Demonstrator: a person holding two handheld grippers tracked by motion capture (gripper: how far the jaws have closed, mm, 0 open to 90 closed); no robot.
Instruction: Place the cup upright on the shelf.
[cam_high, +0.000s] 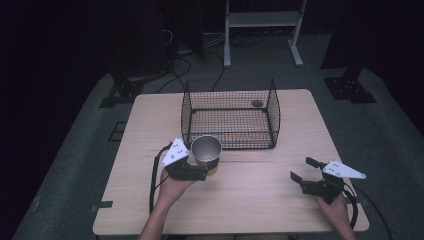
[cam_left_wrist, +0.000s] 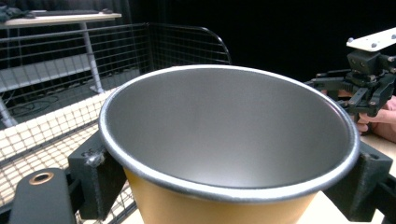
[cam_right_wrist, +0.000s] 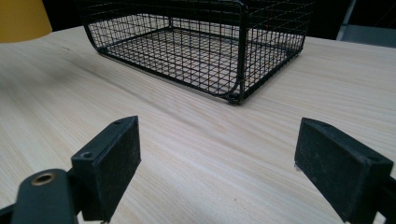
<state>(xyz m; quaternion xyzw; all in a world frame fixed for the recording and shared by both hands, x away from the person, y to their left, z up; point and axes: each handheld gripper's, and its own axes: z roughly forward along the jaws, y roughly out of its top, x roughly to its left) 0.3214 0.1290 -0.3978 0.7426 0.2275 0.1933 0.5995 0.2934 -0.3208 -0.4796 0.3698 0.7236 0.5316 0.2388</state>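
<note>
Here, in the high view, the left gripper (cam_high: 202, 171) is sitting a little left of the frame's middle, its fingers closing around a cup (cam_high: 206, 151) with a yellow outside and a grey metal-looking inside. The cup is standing upright, mouth facing up, just in front of the near edge of a black wire basket (cam_high: 272, 107) that is occupying the upper middle of the counter (cam_high: 250, 200). Whether the cup is resting on the counter or hanging just above it is hard to tell.

In the left gripper view, the cup (cam_left_wrist: 224, 135) is taking up most of the frame, its rolled rim running from the left to the right side. One black finger (cam_left_wrist: 95, 179) is pressing its left side and the other is pressing the lower right side. The basket (cam_left_wrist: 60, 70) is showing behind it at the upper left, and the right gripper (cam_left_wrist: 369, 86) is sitting at the far right edge.

In the high view, the right gripper (cam_high: 302, 170) is lying at the lower right, well apart from the cup, a hand (cam_high: 337, 210) holding it from behind. Its fingers (cam_right_wrist: 112, 165) are standing wide apart with nothing between them, as the right gripper view is showing, with bare counter (cam_right_wrist: 210, 154) between them and the basket (cam_right_wrist: 201, 46) at the top.
</note>
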